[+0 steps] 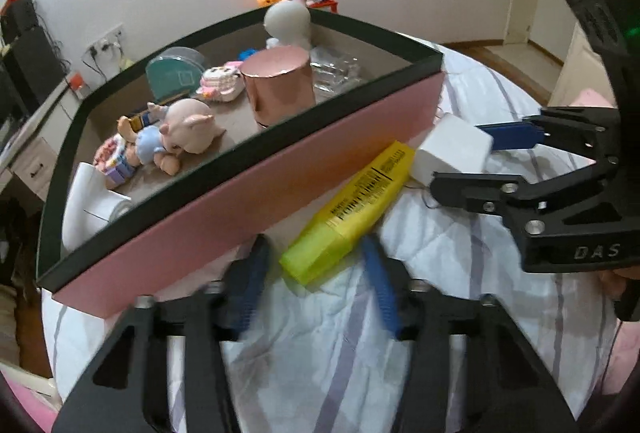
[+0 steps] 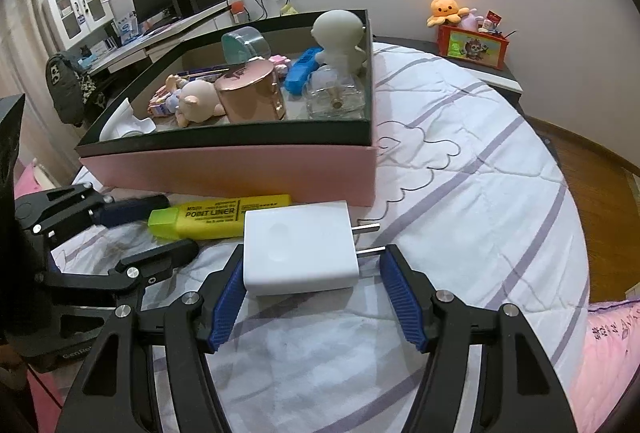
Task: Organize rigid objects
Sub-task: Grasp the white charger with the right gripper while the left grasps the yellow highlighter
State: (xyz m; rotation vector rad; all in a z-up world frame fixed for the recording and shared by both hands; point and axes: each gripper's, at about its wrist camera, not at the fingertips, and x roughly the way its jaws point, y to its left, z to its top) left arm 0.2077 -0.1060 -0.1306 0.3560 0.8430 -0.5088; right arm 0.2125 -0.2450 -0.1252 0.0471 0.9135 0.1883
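A yellow highlighter point(image 1: 352, 211) lies on the bed against the pink box point(image 1: 256, 201); it also shows in the right wrist view point(image 2: 220, 217). My left gripper point(image 1: 316, 253) is open, its blue fingers on either side of the highlighter's green cap end. A white plug adapter point(image 2: 300, 253) lies beside the highlighter, its prongs pointing right. My right gripper point(image 2: 312, 265) is open around the adapter without squeezing it, and it shows in the left wrist view point(image 1: 460, 161). The adapter also shows there point(image 1: 454, 149).
The pink box point(image 2: 240, 169) with a black rim holds a pig figurine point(image 1: 188, 133), a rose-gold tin point(image 1: 278, 85), a white figure point(image 2: 340, 37), a glass bottle point(image 2: 336, 97) and other toys. A white striped quilt point(image 2: 480, 193) covers the bed. A desk and a nightstand stand behind.
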